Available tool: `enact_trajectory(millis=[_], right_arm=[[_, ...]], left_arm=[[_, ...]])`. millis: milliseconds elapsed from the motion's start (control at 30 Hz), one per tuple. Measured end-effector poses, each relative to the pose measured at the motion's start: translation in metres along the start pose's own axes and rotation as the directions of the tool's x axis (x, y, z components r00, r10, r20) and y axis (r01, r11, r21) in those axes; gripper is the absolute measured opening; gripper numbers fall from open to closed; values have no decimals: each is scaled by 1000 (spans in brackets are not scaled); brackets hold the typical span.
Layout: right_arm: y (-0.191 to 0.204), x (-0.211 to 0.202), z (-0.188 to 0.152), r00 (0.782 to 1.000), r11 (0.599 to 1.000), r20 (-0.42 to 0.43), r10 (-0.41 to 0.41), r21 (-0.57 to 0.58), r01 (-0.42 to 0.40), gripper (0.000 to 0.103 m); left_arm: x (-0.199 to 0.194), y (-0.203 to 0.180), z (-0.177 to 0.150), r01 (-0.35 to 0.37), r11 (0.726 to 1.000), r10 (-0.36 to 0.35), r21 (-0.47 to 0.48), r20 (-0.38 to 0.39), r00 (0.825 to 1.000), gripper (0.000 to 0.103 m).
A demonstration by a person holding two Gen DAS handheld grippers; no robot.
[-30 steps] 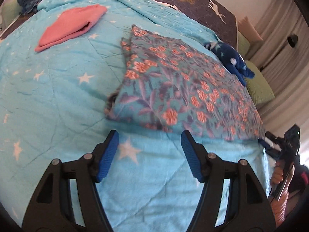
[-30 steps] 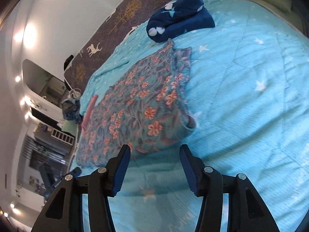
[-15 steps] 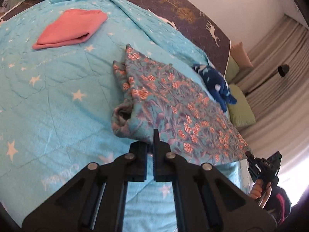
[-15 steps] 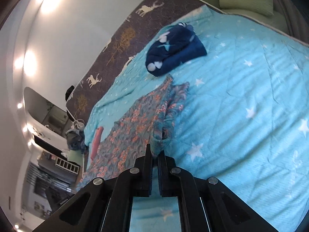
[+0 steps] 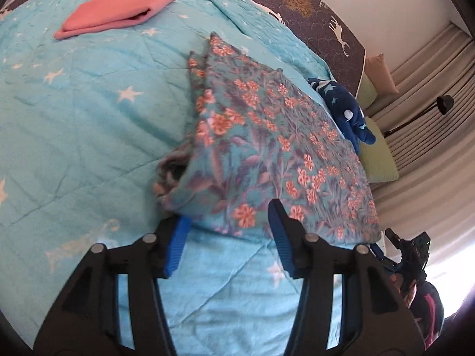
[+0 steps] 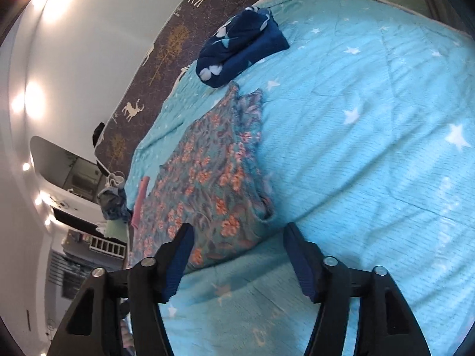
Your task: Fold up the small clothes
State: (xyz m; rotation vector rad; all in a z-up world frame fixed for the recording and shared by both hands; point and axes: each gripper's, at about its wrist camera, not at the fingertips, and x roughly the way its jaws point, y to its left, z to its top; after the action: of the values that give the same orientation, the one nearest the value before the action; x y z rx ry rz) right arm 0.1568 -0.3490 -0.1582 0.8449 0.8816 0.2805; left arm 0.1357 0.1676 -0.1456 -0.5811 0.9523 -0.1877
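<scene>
In the left wrist view, the folded pink cloth lies at the upper left of the frame on the blue star blanket, well apart from the work. Moving right, the flowered garment fills the middle, a long folded strip running from its near corner just above the left gripper away toward the right edge. The left gripper's jaws have just been opening and stand spread, the near hem reaching between the tips with neither pad pressing it. Further right, the dark blue cloth sits beyond the garment, and the other tool shows at the lower right.

In the right wrist view, the flowered garment stretches from the lower middle toward the left edge, its other near corner just above the right gripper. These jaws too have just been opening and are spread, pinching nothing. The dark blue cloth lies at top centre.

Judging from this, each gripper faces one end of the near long edge, so the coming fold likely runs across the strip's length.
</scene>
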Motion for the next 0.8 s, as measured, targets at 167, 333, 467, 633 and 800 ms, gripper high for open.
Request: enact_trajectory(millis=[167,333,467,633,800], right_arm=[[13,32,11,997,997,-31,-75,-24,74,3],[37,2,4,981,976,67,-182,-110,189,3],[46,-34,-5,972,961,80,-222,-147,232,3],[35,-61,-26,951,937,60,-304,-160,310,3],[-5,-57,-37,909,906,-14,-418,-85,415,14]], left_arm=[[8,-10,5,-77,997,77,33,-11,997,5],[-27,-39,-9,-88,981,79,174,59,995,4],[-49,-58,-27,-75,966,66,246,45,997,4],[-50,-37,-55,-49,969,69,243,-71,995,5],[-37,-12,-62,-41,989,57,139,-108,993,6]])
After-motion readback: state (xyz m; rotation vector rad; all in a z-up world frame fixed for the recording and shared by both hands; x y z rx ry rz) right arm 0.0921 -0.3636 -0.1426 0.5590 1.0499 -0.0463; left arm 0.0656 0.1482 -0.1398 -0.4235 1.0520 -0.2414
